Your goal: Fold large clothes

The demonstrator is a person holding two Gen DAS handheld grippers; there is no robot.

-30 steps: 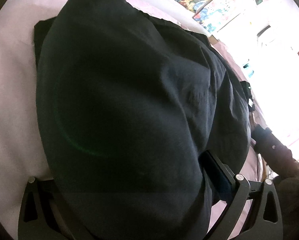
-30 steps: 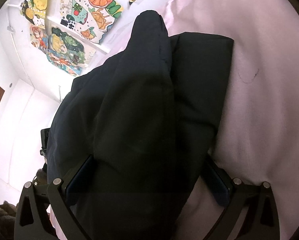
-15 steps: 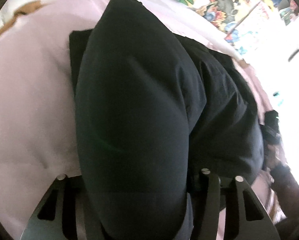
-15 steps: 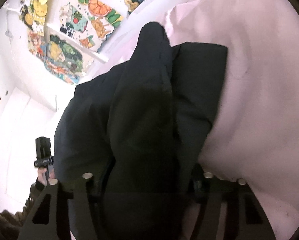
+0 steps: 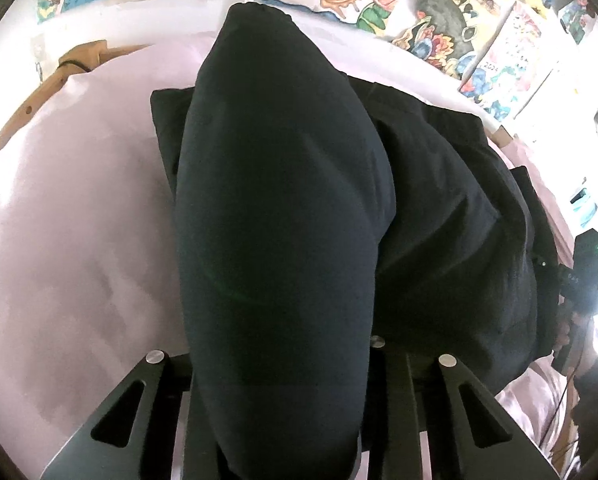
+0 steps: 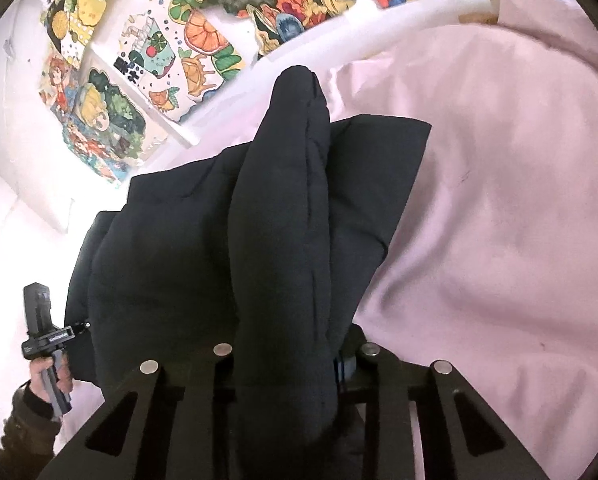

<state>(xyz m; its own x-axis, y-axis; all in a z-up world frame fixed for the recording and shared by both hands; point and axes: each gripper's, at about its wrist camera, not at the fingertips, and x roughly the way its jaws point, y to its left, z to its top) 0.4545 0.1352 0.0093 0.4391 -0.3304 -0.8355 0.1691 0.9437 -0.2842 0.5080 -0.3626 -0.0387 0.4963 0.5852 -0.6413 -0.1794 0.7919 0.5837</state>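
From the left wrist camera, a pale pink bedsheet [image 5: 71, 232] fills the left side, with a curved wooden bed frame [image 5: 39, 92] at its far edge. In the middle, a dark navy padded garment [image 5: 283, 208] lies on the sheet, and a thick, smooth, rounded fold of it rises toward the lens and runs down between the fingers of the left gripper [image 5: 275, 424], whose jaws are closing on that bunched cloth; the pads themselves are hidden under the fabric. To the right the garment spreads in flatter, softly creased quilted panels, and at the far right edge the other handheld device and a hand [image 5: 567, 328] show at the garment's border. Colourful cartoon posters [image 5: 419, 8] line the white wall behind. From the right wrist camera, a hand [image 6: 49, 380] at the lower left holds the left gripper's black handle beside the garment's edge. In the centre the navy garment [image 6: 179, 248] shows a tall, narrow, stitched ridge of cloth standing up and passing between the fingers of the right gripper [image 6: 291, 364], whose jaws are closing on it. A squared, folded corner lies flat on the pink sheet [image 6: 499, 220] to the right.
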